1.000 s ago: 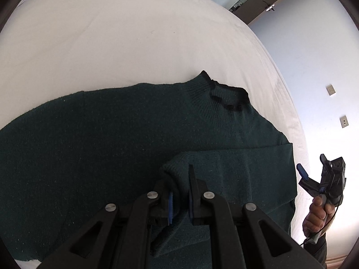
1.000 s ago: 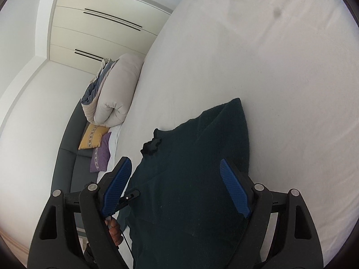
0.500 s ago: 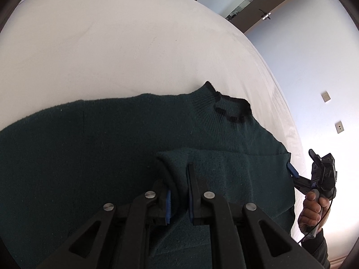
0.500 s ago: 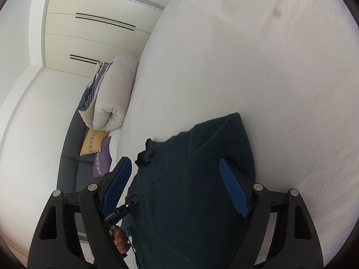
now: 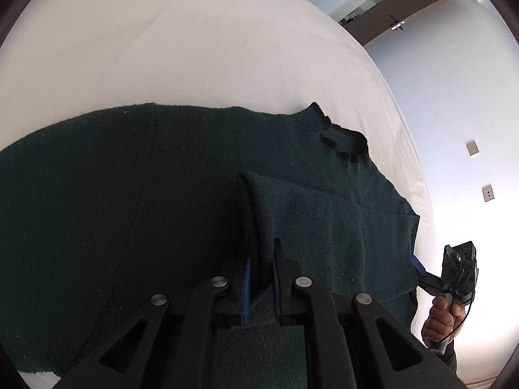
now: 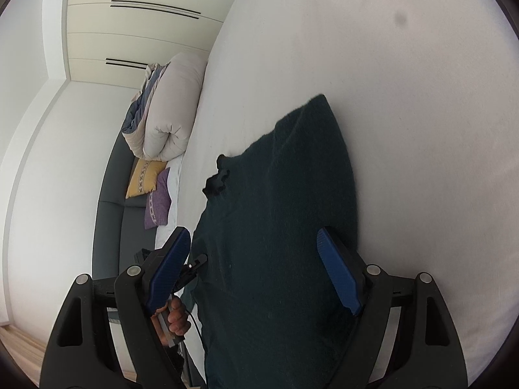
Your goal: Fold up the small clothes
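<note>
A dark green sweater [image 5: 123, 188] with a black-edged collar [image 5: 343, 142] lies spread on the white bed [image 5: 162, 42]. My left gripper [image 5: 261, 278] is shut on the sweater's sleeve [image 5: 324, 227], which is folded across the body toward the collar. My right gripper [image 6: 256, 259] is open and empty, its blue pads [image 6: 337, 275] straddling the sweater [image 6: 275, 227] from above, near its edge. The right gripper also shows in the left wrist view [image 5: 454, 278], beside the sweater's right edge. The left gripper shows small in the right wrist view [image 6: 191, 269].
A rolled duvet [image 6: 168, 110] and yellow and purple cushions [image 6: 149, 181] lie on a dark sofa [image 6: 110, 214] beyond the bed. Wardrobe doors [image 6: 146, 26] stand behind. A wall with sockets [image 5: 472, 147] is to the right of the bed.
My left gripper has carried the sleeve further across the sweater body toward the collar. My right gripper has moved in closer over the sweater's edge and stays open.
</note>
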Motion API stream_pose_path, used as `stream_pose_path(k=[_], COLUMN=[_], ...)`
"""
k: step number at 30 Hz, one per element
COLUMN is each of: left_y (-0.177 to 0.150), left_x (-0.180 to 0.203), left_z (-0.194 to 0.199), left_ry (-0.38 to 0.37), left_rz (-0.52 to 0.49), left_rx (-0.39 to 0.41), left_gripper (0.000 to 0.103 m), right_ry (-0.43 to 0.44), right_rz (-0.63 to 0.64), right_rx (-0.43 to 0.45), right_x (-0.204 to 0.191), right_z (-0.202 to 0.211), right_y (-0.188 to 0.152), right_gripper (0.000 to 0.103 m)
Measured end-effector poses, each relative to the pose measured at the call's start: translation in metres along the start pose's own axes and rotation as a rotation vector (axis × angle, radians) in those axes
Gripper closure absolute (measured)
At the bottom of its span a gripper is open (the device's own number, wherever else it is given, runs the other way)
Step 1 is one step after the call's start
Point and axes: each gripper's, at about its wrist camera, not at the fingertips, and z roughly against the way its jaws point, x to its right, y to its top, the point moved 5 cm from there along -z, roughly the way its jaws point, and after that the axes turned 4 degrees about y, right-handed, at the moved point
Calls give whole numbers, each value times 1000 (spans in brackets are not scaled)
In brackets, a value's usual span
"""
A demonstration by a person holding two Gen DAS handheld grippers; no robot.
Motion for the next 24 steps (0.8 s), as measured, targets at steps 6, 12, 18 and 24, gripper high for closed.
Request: stream_pose_path(k=[6, 12, 18, 24], left_y=[-12, -21, -25, -29], left_x=[-2, -2, 0, -2], left_z=[-1, 0, 1, 3], left_ry=[-21, -34, -32, -48], left_rz=[6, 20, 17, 31], left_rx=[-18, -15, -17, -16], left_gripper=[92, 92, 92, 92], right_ry=[-40, 50, -21, 20], right_rz=[-6, -15, -7, -102], right_rx=[-19, 7, -73, 137], right_x=[9, -15, -22, -5], right_z=[29, 43, -3, 19], right_y=[-39, -66, -80, -65], right_gripper=[23, 21, 21, 23])
